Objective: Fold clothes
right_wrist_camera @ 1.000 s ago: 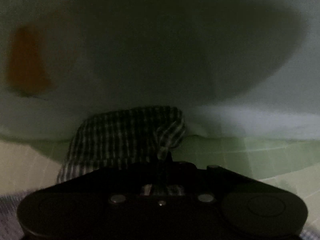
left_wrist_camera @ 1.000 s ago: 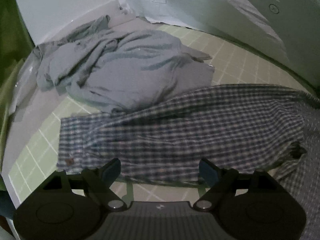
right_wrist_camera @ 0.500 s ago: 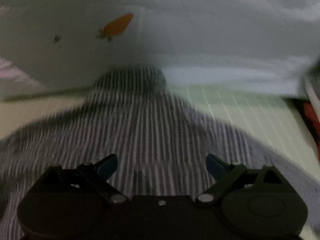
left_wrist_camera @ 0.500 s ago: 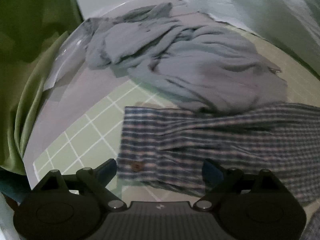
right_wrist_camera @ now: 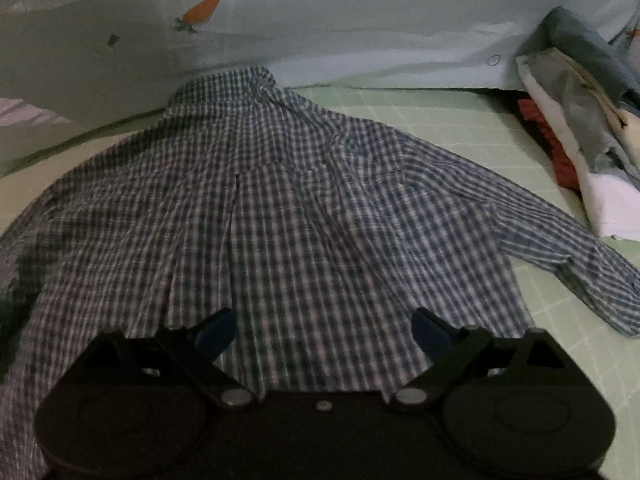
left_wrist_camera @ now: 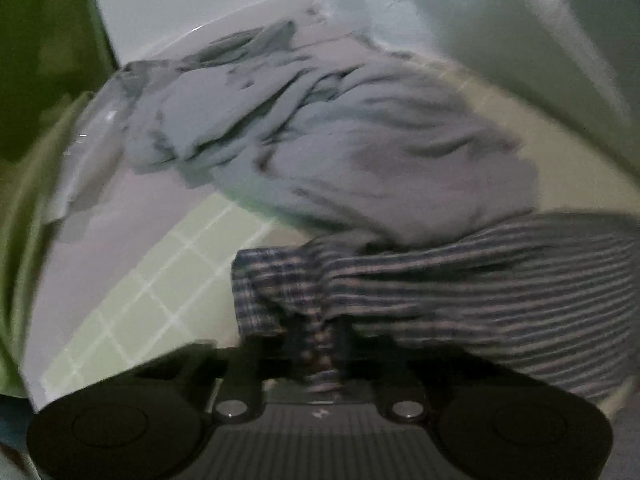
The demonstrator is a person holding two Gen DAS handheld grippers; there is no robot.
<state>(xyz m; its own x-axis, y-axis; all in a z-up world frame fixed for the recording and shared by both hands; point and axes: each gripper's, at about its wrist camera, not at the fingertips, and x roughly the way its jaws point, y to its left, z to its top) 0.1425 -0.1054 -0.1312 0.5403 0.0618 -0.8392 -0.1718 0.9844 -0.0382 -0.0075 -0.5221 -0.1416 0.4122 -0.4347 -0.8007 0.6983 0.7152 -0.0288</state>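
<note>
Beside the grey pile (left_wrist_camera: 320, 148), the left hand-held gripper (left_wrist_camera: 320, 356) pinches the checked shirt's (right_wrist_camera: 280, 208) cuff; the right hand-held gripper (right_wrist_camera: 322, 330) gapes empty. Tugging may wrinkle the shirt.

The blue-and-white checked shirt (right_wrist_camera: 304, 208) lies spread flat on the green gridded mat, one cuff bunched and lifted.

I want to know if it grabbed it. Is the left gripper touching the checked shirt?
Touching. In the left wrist view, the left gripper is shut on a bunched edge of the checked shirt, with the cloth pinched between its fingers.
</note>
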